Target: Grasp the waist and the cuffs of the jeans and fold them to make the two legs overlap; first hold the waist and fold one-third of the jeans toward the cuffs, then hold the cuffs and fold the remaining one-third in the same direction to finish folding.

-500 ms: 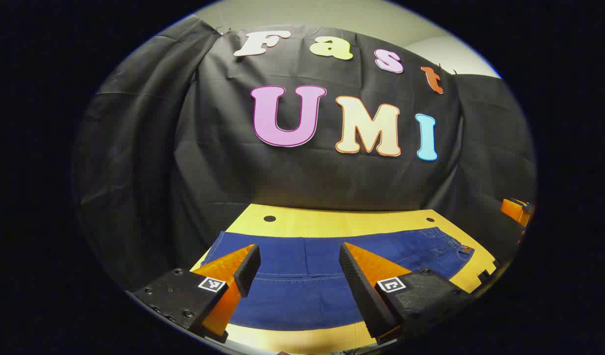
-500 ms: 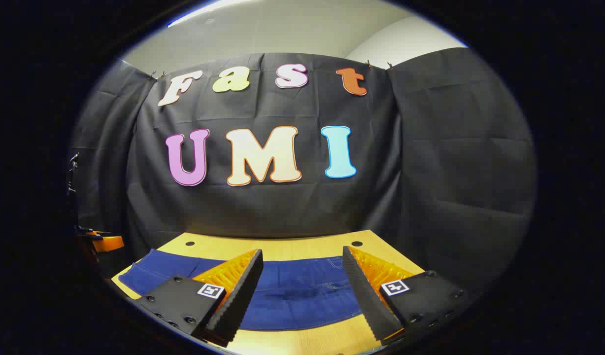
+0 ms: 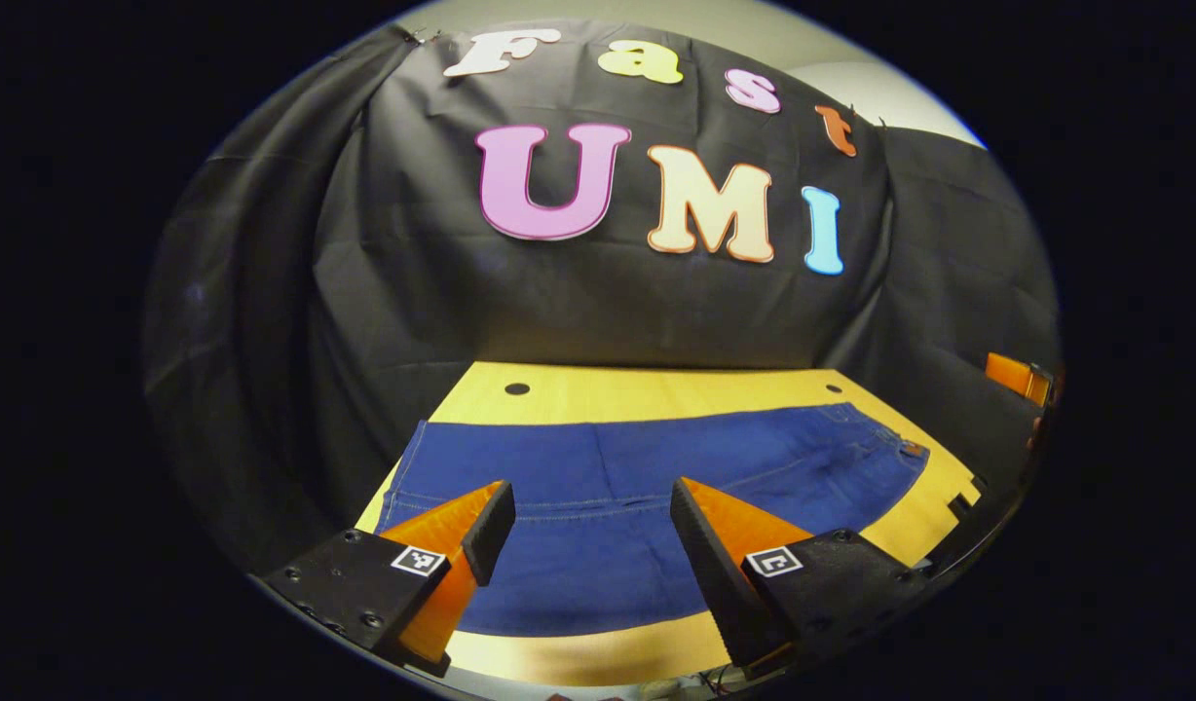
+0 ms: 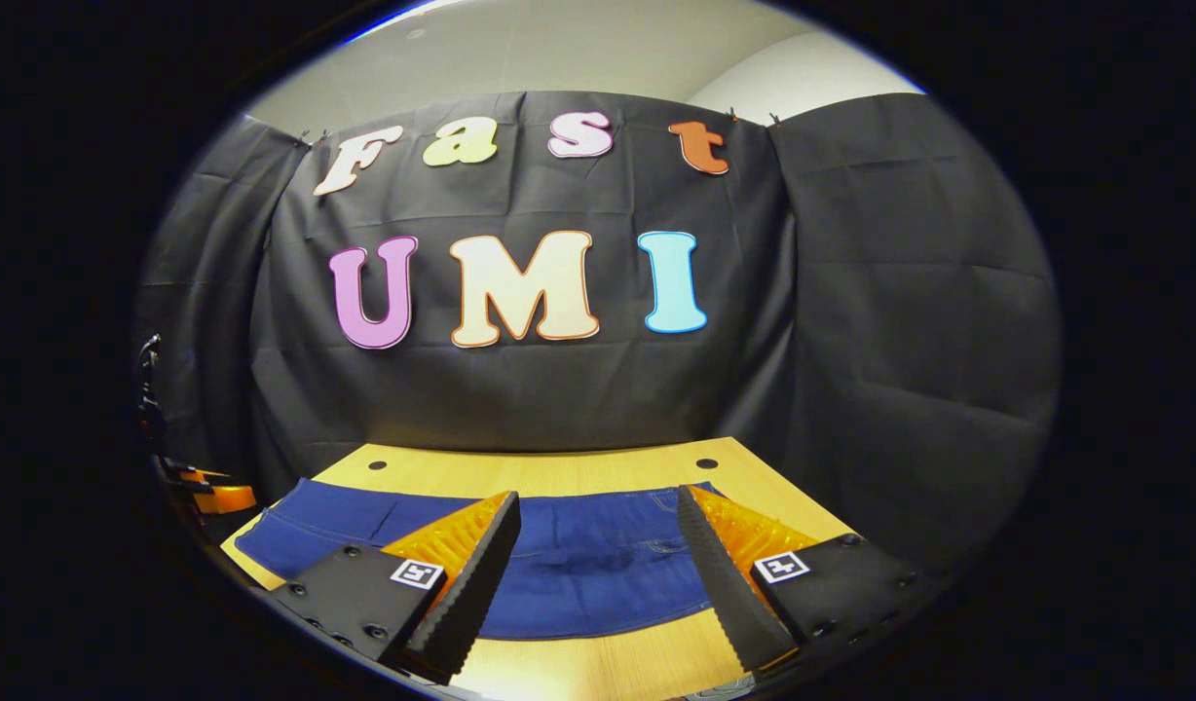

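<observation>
Tilting further down than half a second ago, both views take in more of the jeans (image 3: 647, 497), spread flat across the table (image 3: 656, 394). Left tongs (image 3: 590, 531) and right tongs (image 4: 598, 540) hover released above the denim, so grasping looks imminent.

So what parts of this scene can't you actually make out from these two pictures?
- Jeans, left gripper view: the near hem hides behind the left gripper.
- Jeans, right gripper view: the right gripper covers the waist corners.
- Table: the front edge is cut off in both views.
- Waist button: too small to read.
</observation>
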### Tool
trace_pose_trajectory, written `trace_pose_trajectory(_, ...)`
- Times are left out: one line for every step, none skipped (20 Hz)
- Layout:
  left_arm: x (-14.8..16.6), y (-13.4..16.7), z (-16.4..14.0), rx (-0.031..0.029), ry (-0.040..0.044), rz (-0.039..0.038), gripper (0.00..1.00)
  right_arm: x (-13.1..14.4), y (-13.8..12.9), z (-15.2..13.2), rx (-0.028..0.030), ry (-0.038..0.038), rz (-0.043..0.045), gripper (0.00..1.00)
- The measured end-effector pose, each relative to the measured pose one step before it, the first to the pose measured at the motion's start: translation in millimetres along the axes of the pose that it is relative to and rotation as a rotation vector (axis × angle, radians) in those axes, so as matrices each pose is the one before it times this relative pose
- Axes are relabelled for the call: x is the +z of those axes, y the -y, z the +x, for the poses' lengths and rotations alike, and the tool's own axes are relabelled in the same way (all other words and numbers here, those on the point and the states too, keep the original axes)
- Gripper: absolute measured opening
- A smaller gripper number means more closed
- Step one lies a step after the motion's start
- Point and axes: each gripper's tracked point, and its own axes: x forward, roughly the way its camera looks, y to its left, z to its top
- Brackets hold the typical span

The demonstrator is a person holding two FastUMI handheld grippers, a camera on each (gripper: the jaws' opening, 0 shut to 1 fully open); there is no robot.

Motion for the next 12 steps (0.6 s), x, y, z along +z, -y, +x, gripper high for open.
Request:
trace_pose_trajectory(-8.12, -9.18, 1.65, 0.00545, -0.02209, 0.01983, 0.96, -1.51, -1.76, -1.15, 0.00376, -0.00364, -0.00154, 0.99)
trace_pose_trajectory(-7.91, -9.44, 1.09, 0.00626, -0.01692, 0.02473, 0.96, -2.76, -2.42, -1.69, 0.00412, -0.00237, -0.00338, 0.99)
trace_pose_trajectory(-8.30, -10.17, 1.64, 0.00195, -0.02593, 0.02497, 0.96, -2.22, -1.76, -0.30, 0.00343, -0.00500, -0.00506, 0.99)
trace_pose_trajectory(-11.23, -8.34, 1.44, -0.00582, -0.03069, 0.02642, 0.94, -4.58, -0.77, 0.29, 0.00366, -0.00861, -0.00586, 0.99)
trace_pose_trajectory(-12.29, -8.15, 0.79, -0.00434, -0.04080, 0.02780, 0.96, -3.82, -1.36, 0.60, 0.00181, -0.00994, -0.00493, 0.99)
trace_pose_trajectory(-11.60, -6.57, -0.81, -0.01922, -0.03242, 0.02253, 0.96, -3.78, -1.41, 1.94, 0.00357, -0.01441, 0.00560, 0.99)
trace_pose_trajectory(-10.45, -2.73, -1.07, -0.03095, -0.03494, 0.02194, 0.96, -2.84, -3.32, 0.99, 0.00947, -0.01034, 0.00888, 1.00)
trace_pose_trajectory(-12.43, -2.37, -0.39, -0.03008, -0.04116, 0.02462, 0.96, -2.59, -2.10, 1.54, 0.00457, -0.00902, 0.00667, 0.99)
trace_pose_trajectory(-10.37, -1.99, 0.14, -0.02805, -0.04201, 0.03115, 0.96, -3.18, -0.84, 1.30, 0.00248, -0.01028, -0.00010, 0.99)
trace_pose_trajectory(-7.71, -3.35, 2.41, -0.02135, -0.04599, 0.04384, 0.96, -3.31, -0.57, 2.45, 0.00085, -0.01241, -0.00575, 1.00)
trace_pose_trajectory(-8.61, -4.78, 2.07, -0.01957, -0.04286, 0.04721, 0.94, -3.83, -0.31, 1.35, 0.00285, -0.01261, -0.00983, 0.99)
trace_pose_trajectory(-10.08, -1.23, -0.11, -0.02676, -0.04727, 0.04541, 0.96, -3.56, -1.13, 0.76, 0.00397, -0.00992, -0.01241, 0.99)
